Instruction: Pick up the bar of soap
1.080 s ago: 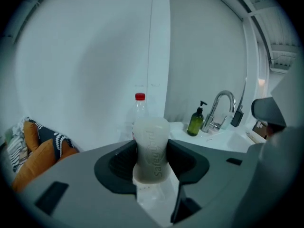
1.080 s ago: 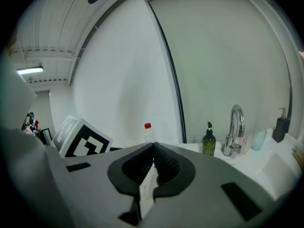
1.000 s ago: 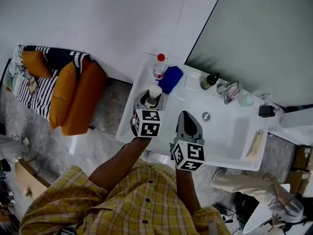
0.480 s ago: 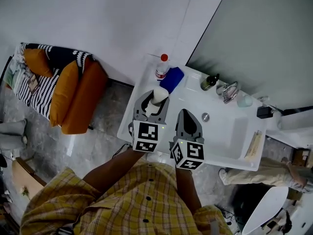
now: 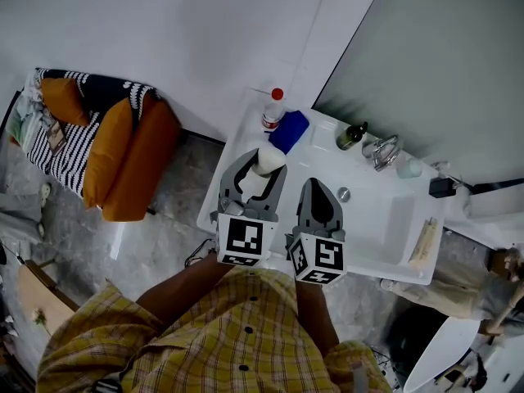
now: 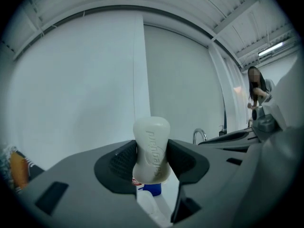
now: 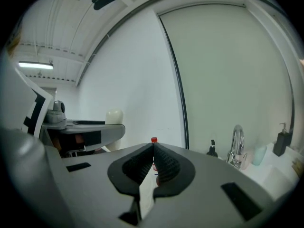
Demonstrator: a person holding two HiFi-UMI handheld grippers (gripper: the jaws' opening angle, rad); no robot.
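The cream bar of soap (image 5: 268,160) (image 6: 151,149) stands upright between the jaws of my left gripper (image 5: 262,164) (image 6: 152,158), which is shut on it and holds it lifted above the left end of the white sink counter (image 5: 219,203). In the right gripper view the soap (image 7: 114,116) shows at the left beyond the left gripper's arm. My right gripper (image 5: 317,191) (image 7: 153,152) hovers beside the left one over the basin, its jaws pressed together with nothing between them.
A bottle with a red cap (image 5: 272,111) and a blue object (image 5: 288,131) stand at the counter's far left. A dark bottle (image 5: 350,136), the faucet (image 5: 386,151) and a pale cup (image 5: 409,169) line the back. An orange-and-striped cushion pile (image 5: 102,150) lies on the floor at left.
My left gripper has risen and come toward me with the soap in its jaws. The right gripper has stayed almost where it was.
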